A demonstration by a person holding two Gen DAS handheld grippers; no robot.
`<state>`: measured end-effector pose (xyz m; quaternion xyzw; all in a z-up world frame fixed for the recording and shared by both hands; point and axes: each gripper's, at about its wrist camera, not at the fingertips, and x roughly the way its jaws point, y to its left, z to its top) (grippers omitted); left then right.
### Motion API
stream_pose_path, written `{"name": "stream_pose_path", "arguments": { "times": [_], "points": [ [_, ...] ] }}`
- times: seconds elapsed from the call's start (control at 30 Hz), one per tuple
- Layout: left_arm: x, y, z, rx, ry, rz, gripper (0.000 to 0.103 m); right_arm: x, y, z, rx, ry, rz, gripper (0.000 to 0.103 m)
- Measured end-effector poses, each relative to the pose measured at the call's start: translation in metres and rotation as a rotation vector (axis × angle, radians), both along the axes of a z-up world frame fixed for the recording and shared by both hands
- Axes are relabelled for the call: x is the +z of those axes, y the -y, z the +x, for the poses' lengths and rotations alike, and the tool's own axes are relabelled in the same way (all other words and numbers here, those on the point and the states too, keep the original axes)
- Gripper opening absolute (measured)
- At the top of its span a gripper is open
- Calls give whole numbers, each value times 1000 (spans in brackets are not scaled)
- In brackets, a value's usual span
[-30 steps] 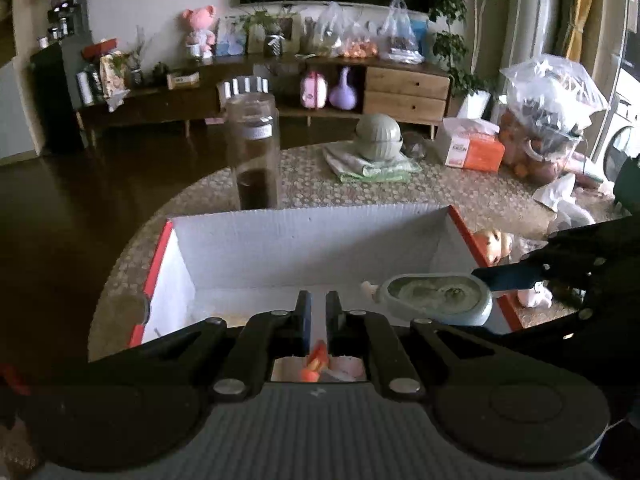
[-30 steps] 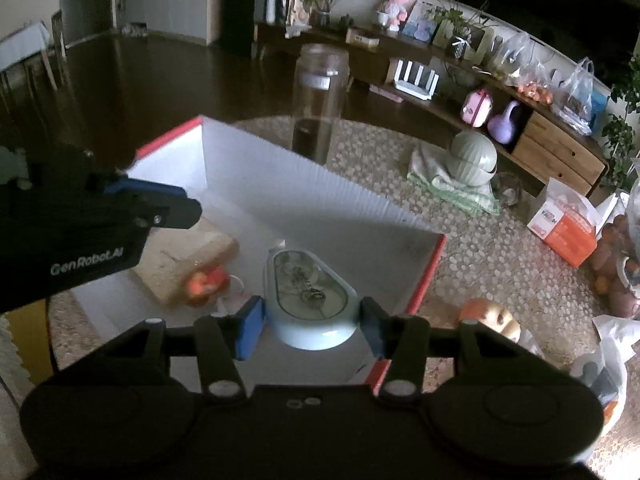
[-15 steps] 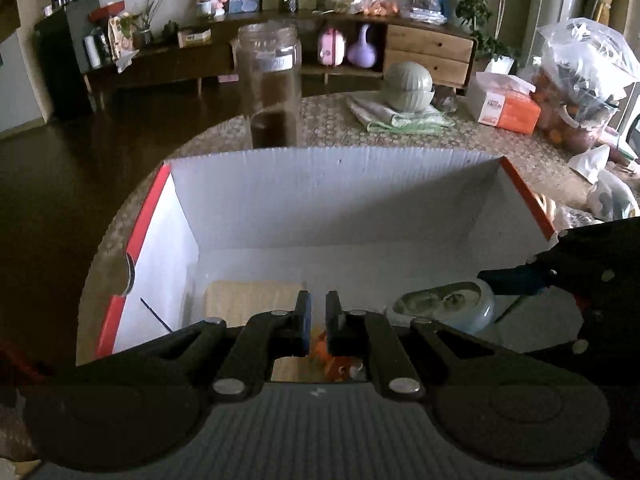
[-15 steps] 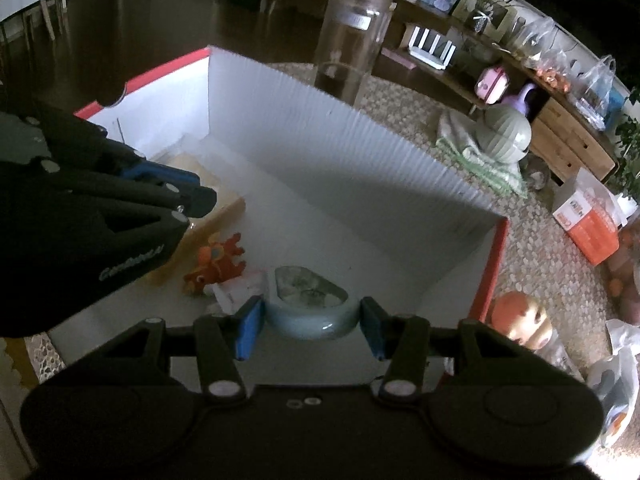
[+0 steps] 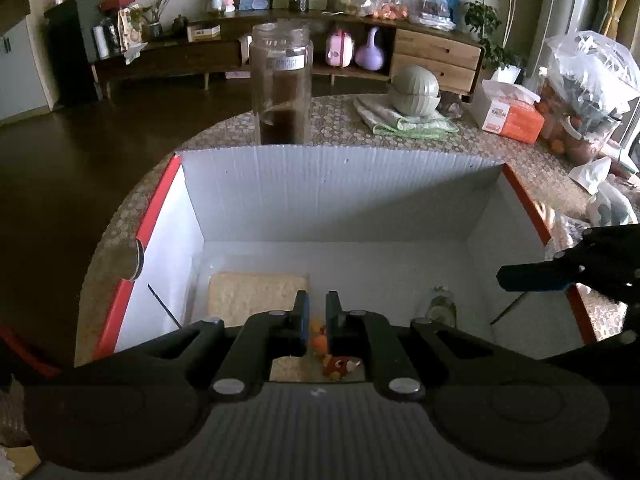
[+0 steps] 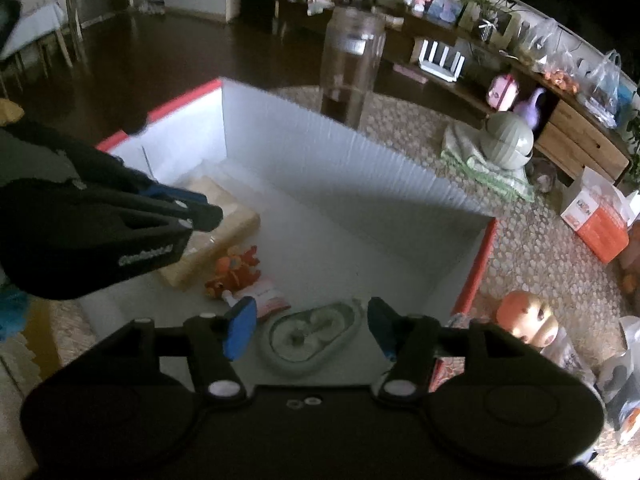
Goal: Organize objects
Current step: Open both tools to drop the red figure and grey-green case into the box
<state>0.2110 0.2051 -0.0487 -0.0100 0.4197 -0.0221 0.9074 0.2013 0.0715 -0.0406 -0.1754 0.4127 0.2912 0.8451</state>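
A white box with red rims (image 5: 340, 184) (image 6: 320, 152) sits on the round table. On its floor lie a pale oval case (image 6: 310, 336) (image 5: 440, 308), an orange toy (image 6: 236, 270) (image 5: 336, 362), a small white-and-pink packet (image 6: 266, 300) and a tan sponge block (image 5: 256, 292) (image 6: 216, 236). My right gripper (image 6: 310, 326) is open above the case, which lies free between and below the fingers. My left gripper (image 5: 316, 312) is nearly shut and empty, hovering over the toy and sponge.
A tall glass jar (image 5: 280, 84) (image 6: 352, 68) stands behind the box. A green lidded bowl on cloth (image 5: 414, 88), an orange tissue box (image 5: 508, 112) and a doll head (image 6: 526, 318) sit on the table to the right. Bags crowd the right edge.
My right gripper lowered the oval case into the box, opened and let it go. Both grippers moved forward over the box.
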Motion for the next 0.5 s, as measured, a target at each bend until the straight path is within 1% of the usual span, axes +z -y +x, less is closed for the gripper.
{"name": "stream_pose_path", "arguments": {
  "times": [0.17,0.27,0.4,0.5],
  "points": [
    [9,3,-8,13,1,-19,7,21,19,-10,5,22,67,61],
    [16,7,-14,10,7,-21,7,33,29,-19,19,43,94,64],
    [24,12,-23,11,0,-59,7,45,42,-28,23,68,120,64],
    [33,21,-31,1,13,-45,7,52,53,-35,22,77,138,64]
  ]
}}
